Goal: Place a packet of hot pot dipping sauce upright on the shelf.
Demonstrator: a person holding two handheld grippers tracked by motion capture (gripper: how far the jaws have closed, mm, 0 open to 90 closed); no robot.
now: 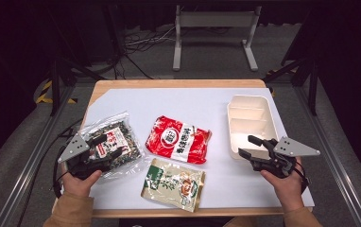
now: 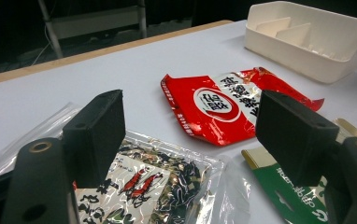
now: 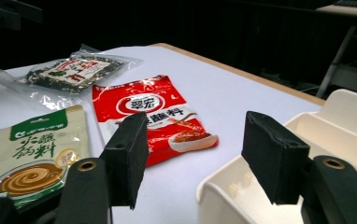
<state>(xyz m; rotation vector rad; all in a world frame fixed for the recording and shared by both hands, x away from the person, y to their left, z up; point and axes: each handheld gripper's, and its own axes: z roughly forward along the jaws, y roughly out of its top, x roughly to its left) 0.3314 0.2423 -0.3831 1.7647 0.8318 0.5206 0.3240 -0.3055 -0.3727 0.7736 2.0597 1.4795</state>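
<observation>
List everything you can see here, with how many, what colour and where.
clear packet: one, see-through with dark contents and a red and white label, left side of the sheet, under the left tool
red packet: one, red and white, centre of the sheet
green packet: one, beige with a green top, near edge, centre
tray: one, cream, with dividers, right side of the sheet
sheet: one, white, covering the table
table: one, light wood, edges showing
stand: one, white, on the floor beyond the table
left tool: one, black, open, over the clear packet
right tool: one, black, open, at the tray's near end
hands: two, at the near edge
</observation>
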